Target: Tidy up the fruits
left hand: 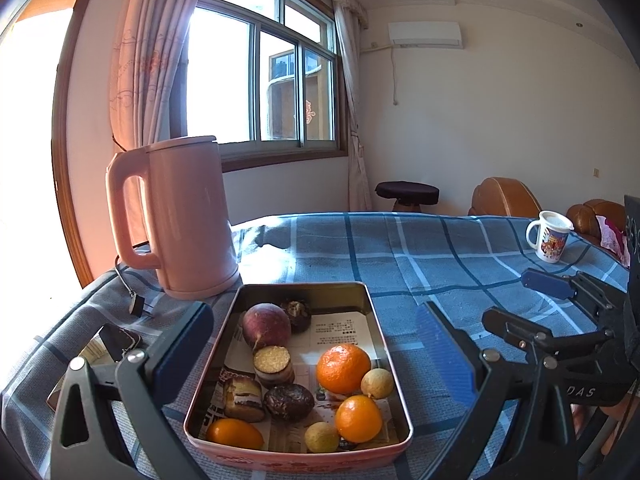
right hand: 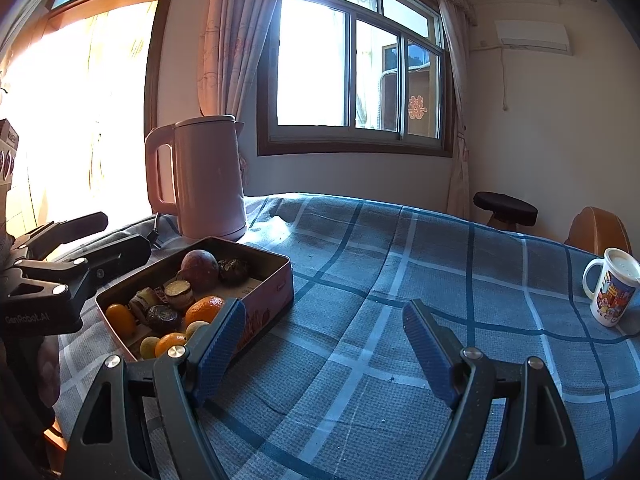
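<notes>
Left wrist view: fruit all sits inside the tin (left hand: 384,334) on the counter (left hand: 440,264), oranges (left hand: 343,368) to the right w/ small pale fruits, dark items left. Left hand-held gripper (left hand: 316,354) spread wide, straddling the tin, holding nothing. Right hand-held gripper (right hand: 324,344) also wide, empty, over bare cloth beside the tin. I judge this fits either sorting abt to start or sorting finished. Kettle (left hand: 180,216) stands behind the tin.
</notes>
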The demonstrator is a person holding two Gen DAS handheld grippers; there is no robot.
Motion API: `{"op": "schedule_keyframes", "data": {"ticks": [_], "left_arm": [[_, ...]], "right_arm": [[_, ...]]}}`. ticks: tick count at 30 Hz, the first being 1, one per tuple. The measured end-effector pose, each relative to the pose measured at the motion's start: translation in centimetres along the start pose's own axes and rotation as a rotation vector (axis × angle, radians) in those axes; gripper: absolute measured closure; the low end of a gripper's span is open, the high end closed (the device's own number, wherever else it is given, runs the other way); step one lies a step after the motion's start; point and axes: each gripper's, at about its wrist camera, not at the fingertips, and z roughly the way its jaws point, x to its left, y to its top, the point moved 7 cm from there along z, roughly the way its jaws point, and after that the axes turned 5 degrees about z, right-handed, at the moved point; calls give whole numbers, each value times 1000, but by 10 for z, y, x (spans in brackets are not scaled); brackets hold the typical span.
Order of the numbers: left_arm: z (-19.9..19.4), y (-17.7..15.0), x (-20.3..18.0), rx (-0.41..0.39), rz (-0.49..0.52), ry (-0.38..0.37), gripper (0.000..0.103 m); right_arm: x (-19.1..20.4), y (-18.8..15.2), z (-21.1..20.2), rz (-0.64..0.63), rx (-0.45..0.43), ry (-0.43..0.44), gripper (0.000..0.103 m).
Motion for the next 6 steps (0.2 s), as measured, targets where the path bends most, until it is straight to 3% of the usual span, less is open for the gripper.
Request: {"op": "schedule_keyframes", "data": {"ticks": [6], "left_arm": [[-2,0,-3,-5,6,-9,0]], "right_arm": [[-6,-1,0,-2,9,-13,21]]}}
